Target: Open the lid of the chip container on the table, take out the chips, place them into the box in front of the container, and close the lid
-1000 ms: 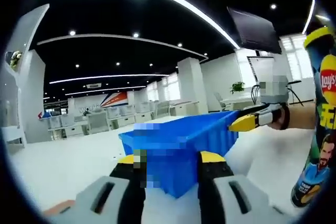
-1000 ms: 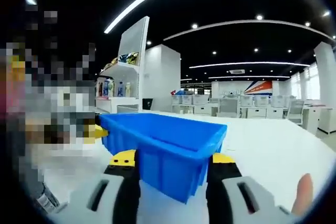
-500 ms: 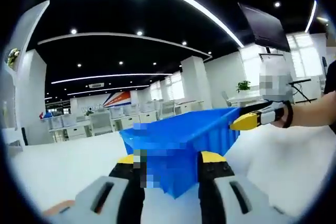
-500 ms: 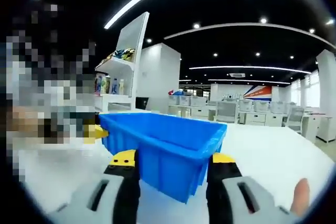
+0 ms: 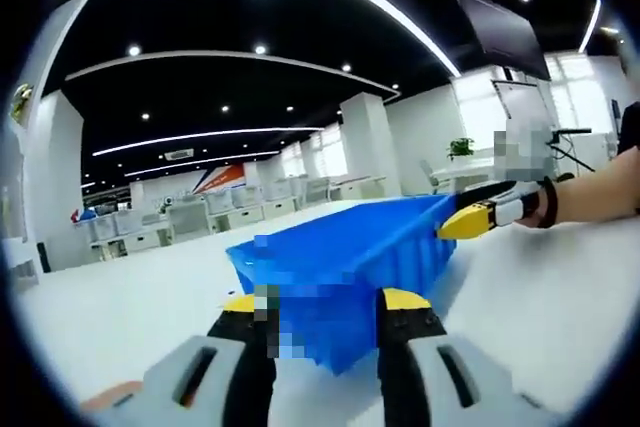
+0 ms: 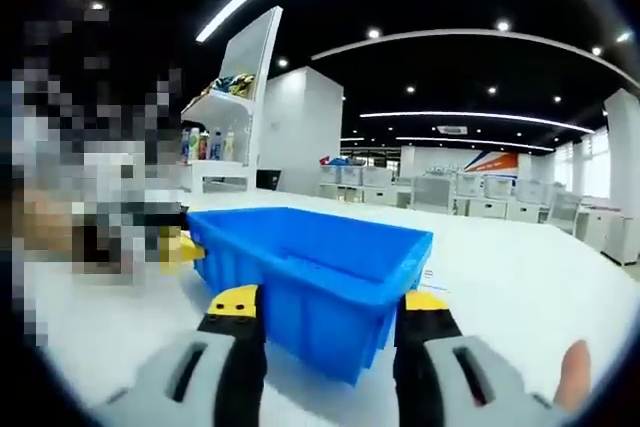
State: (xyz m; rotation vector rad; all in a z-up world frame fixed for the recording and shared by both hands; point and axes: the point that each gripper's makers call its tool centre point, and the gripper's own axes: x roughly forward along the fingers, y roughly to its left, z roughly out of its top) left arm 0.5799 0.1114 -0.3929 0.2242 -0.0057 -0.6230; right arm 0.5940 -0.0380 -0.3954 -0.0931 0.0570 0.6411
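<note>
A: Left tool?

B: Jaws spread wide, gripping nothing; the near corner of the blue box sits between its yellow tips.

A: Right tool?

B: Likewise wide open and empty, straddling the box at another corner. A fingertip shows at the lower right.

A: The box?

B: Open-topped, standing on the white bench, interior not visible from this low angle.

A: Farther off?

B: In the left gripper view the right tool's yellow tip meets the box's far right corner, forearm behind. Beyond, a shelf holding bottles, and office desks.
</note>
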